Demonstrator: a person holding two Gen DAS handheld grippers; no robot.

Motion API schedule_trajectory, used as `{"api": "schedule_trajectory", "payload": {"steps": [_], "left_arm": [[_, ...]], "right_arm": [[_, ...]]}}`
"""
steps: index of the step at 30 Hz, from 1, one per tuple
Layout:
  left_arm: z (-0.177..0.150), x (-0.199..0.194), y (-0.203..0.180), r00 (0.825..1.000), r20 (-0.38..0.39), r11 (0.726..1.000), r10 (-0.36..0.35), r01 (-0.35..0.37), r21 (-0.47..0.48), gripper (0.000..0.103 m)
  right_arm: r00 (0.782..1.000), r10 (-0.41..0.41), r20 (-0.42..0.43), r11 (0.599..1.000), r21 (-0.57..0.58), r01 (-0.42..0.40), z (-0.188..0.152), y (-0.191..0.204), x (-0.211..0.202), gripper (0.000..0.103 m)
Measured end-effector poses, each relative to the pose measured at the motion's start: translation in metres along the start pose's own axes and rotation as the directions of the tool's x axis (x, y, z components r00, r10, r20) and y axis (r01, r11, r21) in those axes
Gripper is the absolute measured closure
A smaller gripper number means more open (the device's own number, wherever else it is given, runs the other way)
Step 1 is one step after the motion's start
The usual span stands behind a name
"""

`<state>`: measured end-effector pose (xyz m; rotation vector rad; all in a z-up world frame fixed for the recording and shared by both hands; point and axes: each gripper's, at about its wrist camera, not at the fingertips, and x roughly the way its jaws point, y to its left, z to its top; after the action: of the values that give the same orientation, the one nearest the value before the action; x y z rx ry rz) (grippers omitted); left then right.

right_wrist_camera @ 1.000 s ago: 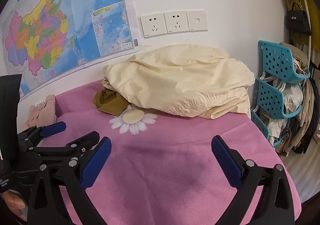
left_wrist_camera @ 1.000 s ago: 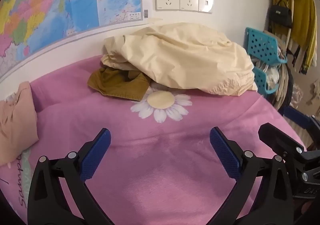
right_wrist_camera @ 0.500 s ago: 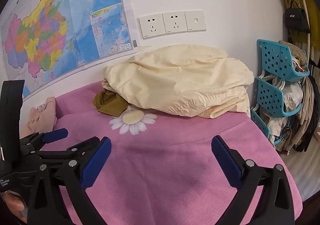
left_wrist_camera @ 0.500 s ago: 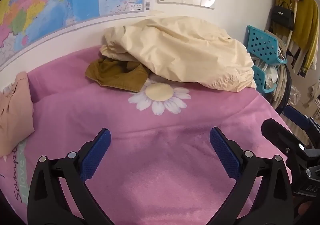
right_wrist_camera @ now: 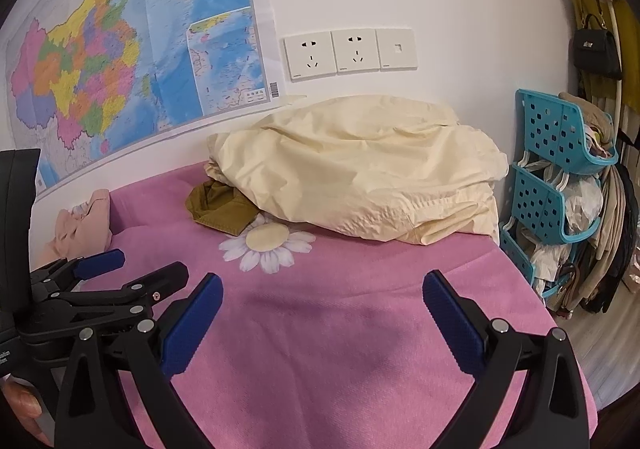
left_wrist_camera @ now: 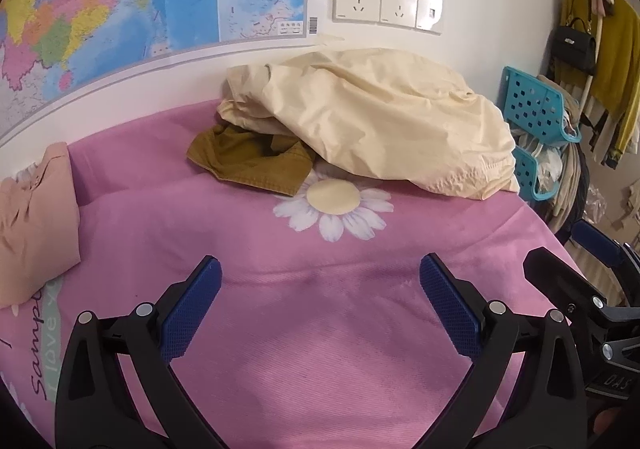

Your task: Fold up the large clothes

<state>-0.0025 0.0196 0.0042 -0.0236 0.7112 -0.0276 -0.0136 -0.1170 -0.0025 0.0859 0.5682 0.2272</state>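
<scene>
While a crumpled cream garment (left_wrist_camera: 372, 129) lies heaped against the wall at the far edge of the pink blanket (left_wrist_camera: 320, 349), well ahead of both tongs, the left gripper (left_wrist_camera: 320, 301) and right gripper (right_wrist_camera: 322, 309) hover above bare blanket with jaws spread wide, grasping nothing. An olive-brown garment (left_wrist_camera: 248, 161) pokes out from beneath the cream heap's left side, nearer the left tongs, touching the printed daisy (left_wrist_camera: 334, 205) that sits between the pile and the blue fingertips (left_wrist_camera: 192, 305). A folded peach garment (left_wrist_camera: 36, 225) rests far to the left of the left tongs; a teal basket rack (right_wrist_camera: 560, 169) stands beyond the blanket's edge to the right of the right tongs, and a wall map (right_wrist_camera: 120, 49) and sockets (right_wrist_camera: 348, 53) hang behind. The step in hand appears to be the reach for the pile, with folding not yet begun. Done well, it would likely mean taking the cream piece alone by a hem or corner, one gripper per side, and drawing it onto the open blanket without dragging the olive one along.
</scene>
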Motion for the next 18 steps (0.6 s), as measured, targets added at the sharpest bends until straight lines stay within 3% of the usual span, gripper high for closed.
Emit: {"api": "schedule_trajectory", "payload": {"steps": [18], "left_arm": [[0.0044,-0.0041,0.0004,1.0,0.025,1.0,0.012,-0.012,-0.003,0.005]], "right_arm": [[1.0,-0.024,0.009,1.0,-0.01,0.024,0.0046,0.0016,-0.0007,0.006]]}}
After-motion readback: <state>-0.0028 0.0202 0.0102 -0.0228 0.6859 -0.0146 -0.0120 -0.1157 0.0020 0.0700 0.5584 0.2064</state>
